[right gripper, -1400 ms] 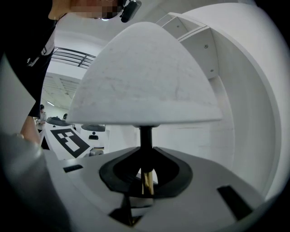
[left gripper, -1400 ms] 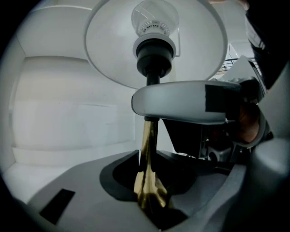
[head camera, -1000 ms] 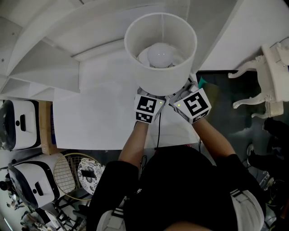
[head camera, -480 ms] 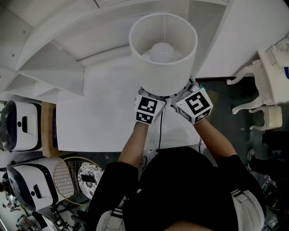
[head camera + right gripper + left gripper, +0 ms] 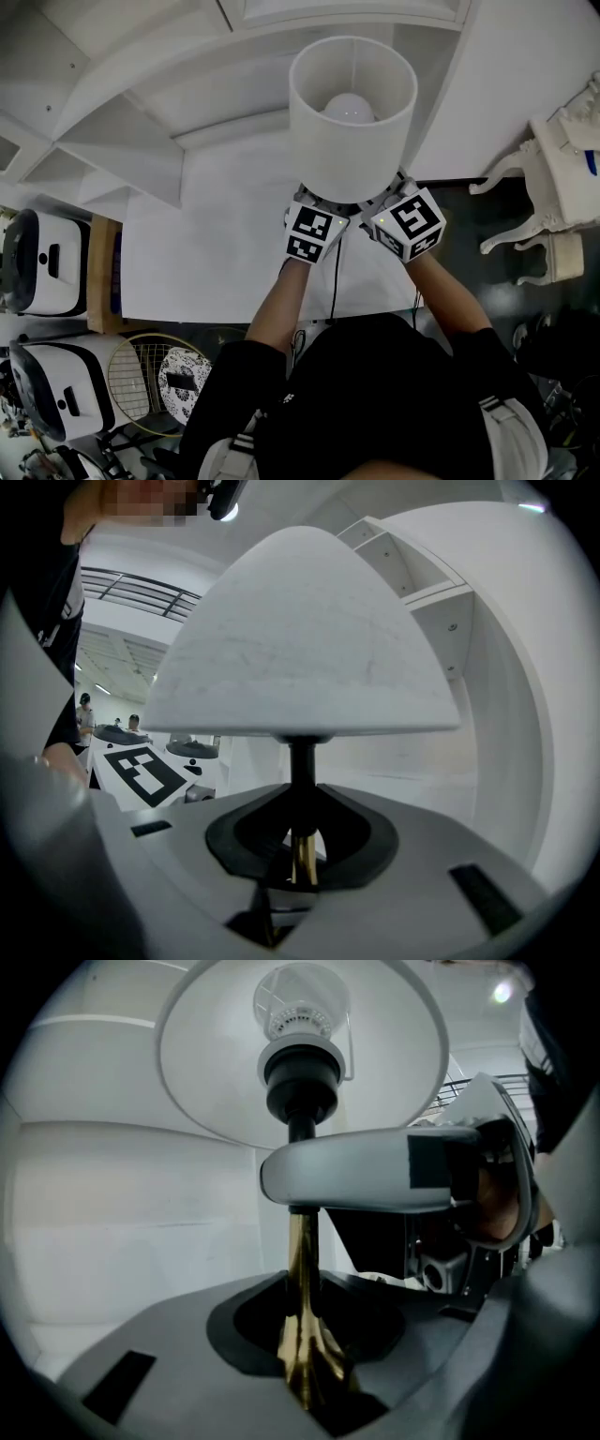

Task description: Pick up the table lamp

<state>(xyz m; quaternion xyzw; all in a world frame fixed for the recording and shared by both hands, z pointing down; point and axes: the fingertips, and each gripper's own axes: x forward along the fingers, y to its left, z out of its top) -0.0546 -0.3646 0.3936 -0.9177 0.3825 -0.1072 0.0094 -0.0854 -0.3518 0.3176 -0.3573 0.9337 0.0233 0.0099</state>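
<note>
Since the table lamp with its white drum-shaped fabric shade (image 5: 352,131) hangs on nothing but two grips on its slim brass stem (image 5: 302,1241), over the white tabletop (image 5: 206,253), the lift calls for both hands to rise as one. The left gripper (image 5: 302,1335) pinches the stem low, just above where the brass flares out, with its jaws closed round the metal. The right gripper (image 5: 302,855) clamps the same stem a little higher, at the join of the brass and the black rod (image 5: 302,761), and its jaws are likewise pressed on it. The shade and the round white bulb (image 5: 349,107) put the weight well above both grips, so the lamp will likely want to tip. An upright stem and two grippers close together, one over the other, should steady it. A thin black cord (image 5: 333,281) runs down between the forearms toward the table's near edge and may snag on a fast lift. The lamp's foot is hidden in every view.
</note>
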